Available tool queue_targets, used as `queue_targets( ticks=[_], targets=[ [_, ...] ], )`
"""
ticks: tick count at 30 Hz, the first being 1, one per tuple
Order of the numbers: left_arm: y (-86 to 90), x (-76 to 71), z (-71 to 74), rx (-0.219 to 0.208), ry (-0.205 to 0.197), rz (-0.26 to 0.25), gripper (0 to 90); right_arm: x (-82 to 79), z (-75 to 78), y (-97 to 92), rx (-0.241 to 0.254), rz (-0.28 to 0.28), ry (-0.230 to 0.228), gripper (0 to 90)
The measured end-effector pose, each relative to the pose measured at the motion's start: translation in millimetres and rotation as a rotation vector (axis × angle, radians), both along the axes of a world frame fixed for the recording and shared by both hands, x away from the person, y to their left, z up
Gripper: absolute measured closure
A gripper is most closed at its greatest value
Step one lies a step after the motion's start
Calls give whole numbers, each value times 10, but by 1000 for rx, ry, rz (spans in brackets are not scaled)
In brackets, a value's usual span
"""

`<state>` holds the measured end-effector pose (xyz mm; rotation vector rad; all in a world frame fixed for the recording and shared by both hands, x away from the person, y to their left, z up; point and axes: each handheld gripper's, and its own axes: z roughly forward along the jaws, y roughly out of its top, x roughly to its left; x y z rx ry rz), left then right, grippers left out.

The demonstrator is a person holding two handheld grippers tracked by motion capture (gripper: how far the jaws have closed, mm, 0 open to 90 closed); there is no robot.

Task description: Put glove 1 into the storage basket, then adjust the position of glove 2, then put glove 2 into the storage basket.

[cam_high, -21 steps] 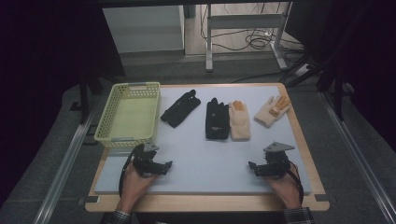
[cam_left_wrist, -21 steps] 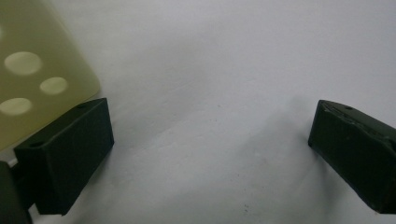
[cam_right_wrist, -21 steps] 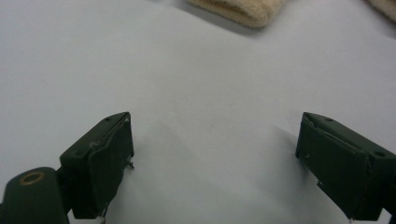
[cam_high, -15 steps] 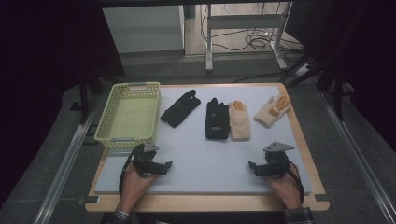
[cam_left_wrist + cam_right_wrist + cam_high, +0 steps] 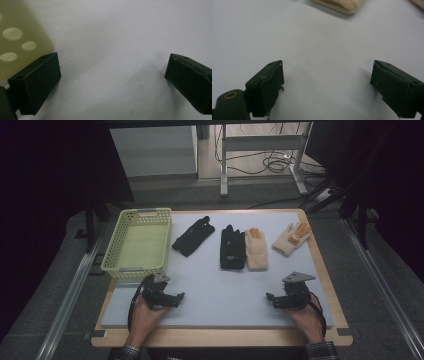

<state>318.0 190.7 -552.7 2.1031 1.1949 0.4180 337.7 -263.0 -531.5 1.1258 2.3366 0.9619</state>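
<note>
**Both grippers rest open on the mat, gloves lying ahead of them**

Four gloves lie in a loose row across the far half of the pale grey mat (image 5: pixel 220 285). Nearest the right gripper (image 5: pixel 274 300) is the cream glove (image 5: pixel 256 251), lying flat with its orange fingertips pointing away from the person; its cuff edge (image 5: pixel 339 5) shows at the top of the right gripper view. Touching its left side is a black glove (image 5: pixel 232 248), laid parallel to it. Further left, apart from that pair, a second black glove (image 5: pixel 193 236) lies at a slant, near the basket. At the far right corner a second cream glove (image 5: pixel 291 239), with orange fingertips and a small orange patch, lies tilted toward the table edge.

The right gripper sits on the near right part of the mat, held by the person's right hand (image 5: pixel 306 317), jaws spread wide with nothing but bare mat between them. The left gripper (image 5: pixel 176 298) sits on the near left part, held by the left hand (image 5: pixel 145 312), jaws likewise wide apart and empty. Both are well short of the gloves.

A pale green perforated plastic basket (image 5: pixel 156 251) stands at the table's left, just beyond the left gripper; its wall (image 5: pixel 20 37) shows close beside that gripper's left jaw. The mat lies on a wooden table (image 5: pixel 220 339).
</note>
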Motion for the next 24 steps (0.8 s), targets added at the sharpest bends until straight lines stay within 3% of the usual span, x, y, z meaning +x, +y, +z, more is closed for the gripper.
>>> queue_targets(
  ticks=[13, 20, 24],
  targets=[
    [1, 0, 0, 0, 0, 0, 5, 8, 18, 23, -3, -5, -4, 132],
    [1, 0, 0, -1, -1, 0, 5, 3, 59, 54, -15, 4, -40, 133],
    [1, -1, 0, 0, -1, 0, 5, 20, 59, 68, -18, 10, -29, 132]
  ],
)
